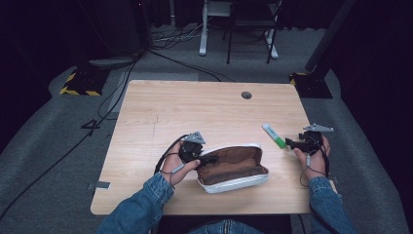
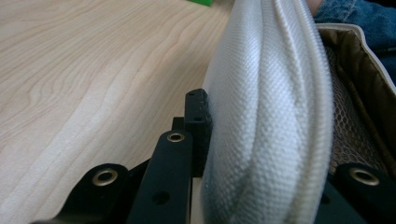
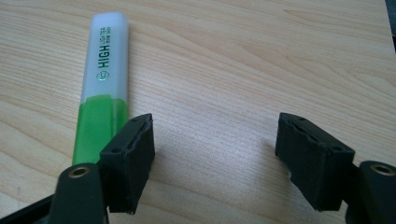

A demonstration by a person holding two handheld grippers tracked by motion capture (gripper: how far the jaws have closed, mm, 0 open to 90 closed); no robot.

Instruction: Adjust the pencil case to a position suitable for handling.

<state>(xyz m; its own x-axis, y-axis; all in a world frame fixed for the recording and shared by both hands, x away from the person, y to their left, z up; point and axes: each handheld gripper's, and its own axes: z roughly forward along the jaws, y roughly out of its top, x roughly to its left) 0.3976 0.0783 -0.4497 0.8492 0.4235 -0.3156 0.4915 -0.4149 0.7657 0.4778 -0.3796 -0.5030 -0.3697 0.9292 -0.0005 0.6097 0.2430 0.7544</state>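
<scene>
A white fabric pencil case (image 1: 233,166) with a brown lining lies open near the table's front edge. My left gripper (image 1: 208,158) is shut on the left end of its rim. In the left gripper view the case's white wall (image 2: 271,116) stands clamped between the jaws, with mesh lining to its right. A green and white highlighter (image 1: 274,136) lies on the wood to the right of the case. My right gripper (image 1: 290,143) is open just beside its green end. In the right gripper view the highlighter (image 3: 105,79) lies past the left jaw, outside the gap, and my right gripper (image 3: 215,149) holds nothing.
The wooden table (image 1: 195,107) has a small round grommet (image 1: 246,95) near its far edge. Beyond the table, cables (image 1: 117,92) run over the grey floor, and a chair and desk legs (image 1: 234,29) stand farther back.
</scene>
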